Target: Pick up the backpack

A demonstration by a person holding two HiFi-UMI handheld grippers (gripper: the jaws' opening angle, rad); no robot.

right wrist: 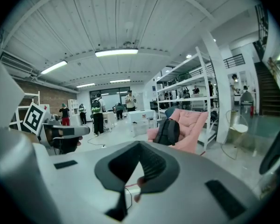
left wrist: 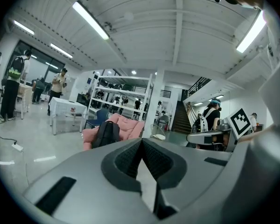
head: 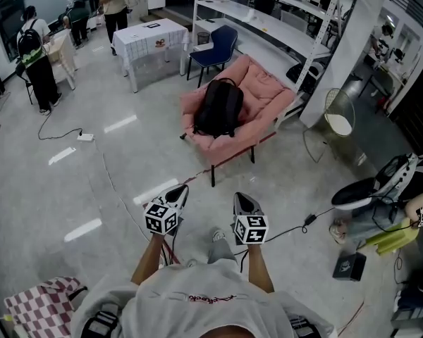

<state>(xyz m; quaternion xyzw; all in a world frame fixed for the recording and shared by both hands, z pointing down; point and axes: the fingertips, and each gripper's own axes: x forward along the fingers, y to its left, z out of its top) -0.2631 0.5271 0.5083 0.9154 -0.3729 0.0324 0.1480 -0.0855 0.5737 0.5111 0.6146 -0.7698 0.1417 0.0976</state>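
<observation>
You are seeing no text you can read; the red print (head: 210, 298) on your shirt (head: 170, 310) is showing too small to make out.

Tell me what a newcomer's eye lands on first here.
A black backpack leans upright on a pink lounge chair in the middle of the floor. Nearer the camera, the left gripper and right gripper are held side by side, both shut and empty, well short of the chair.

the backpack (head: 218, 108) is sitting on the armchair (head: 266, 89), leaning on its backrest. a chair (head: 218, 44) is standing just behind the armchair, with a table (head: 137, 37) lying to its left and shelving (head: 268, 18) running behind.
</observation>
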